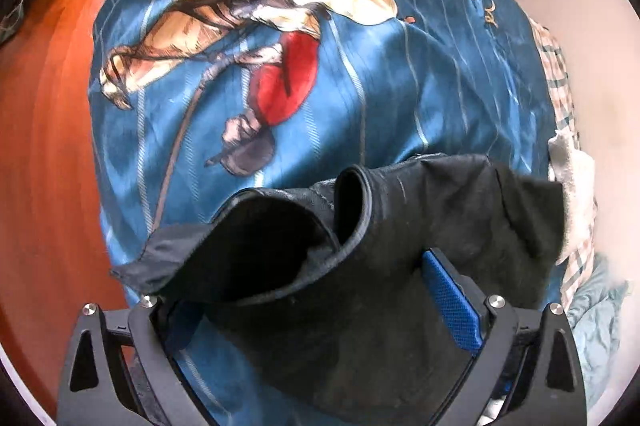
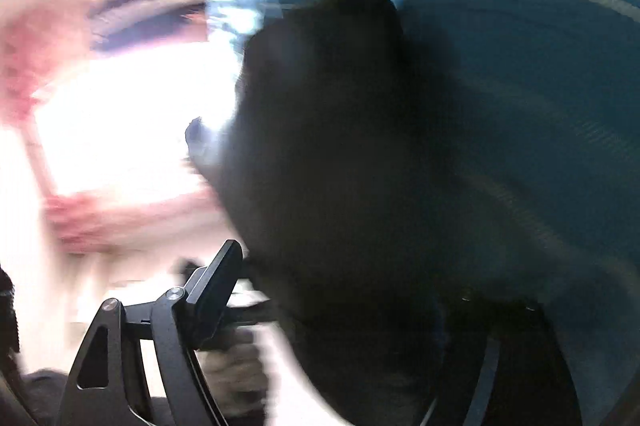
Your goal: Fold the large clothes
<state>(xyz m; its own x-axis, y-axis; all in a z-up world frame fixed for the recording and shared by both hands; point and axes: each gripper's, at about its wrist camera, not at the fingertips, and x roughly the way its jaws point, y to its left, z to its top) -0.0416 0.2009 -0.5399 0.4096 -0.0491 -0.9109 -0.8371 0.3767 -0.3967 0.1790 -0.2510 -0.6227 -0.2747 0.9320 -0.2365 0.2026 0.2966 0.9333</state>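
A black garment (image 1: 360, 258) hangs bunched between the fingers of my left gripper (image 1: 320, 310), above a bed with a blue horse-print cover (image 1: 400, 86). The left jaws stand wide, with cloth draped across them; the blue pad (image 1: 452, 302) of the right finger shows, the left pad is hidden. I cannot tell whether the jaws pinch the cloth. In the right wrist view the same black garment (image 2: 340, 166) fills the middle, heavily blurred. My right gripper (image 2: 344, 306) has its left finger (image 2: 212, 298) clear; the right finger is hidden behind the cloth.
Red-brown wooden floor (image 1: 44, 146) lies left of the bed. A plaid sheet (image 1: 560, 74) and a white cloth (image 1: 576, 186) sit at the bed's right edge, with pale floor (image 1: 580, 6) beyond. The right wrist view shows a bright blurred window area (image 2: 120, 130).
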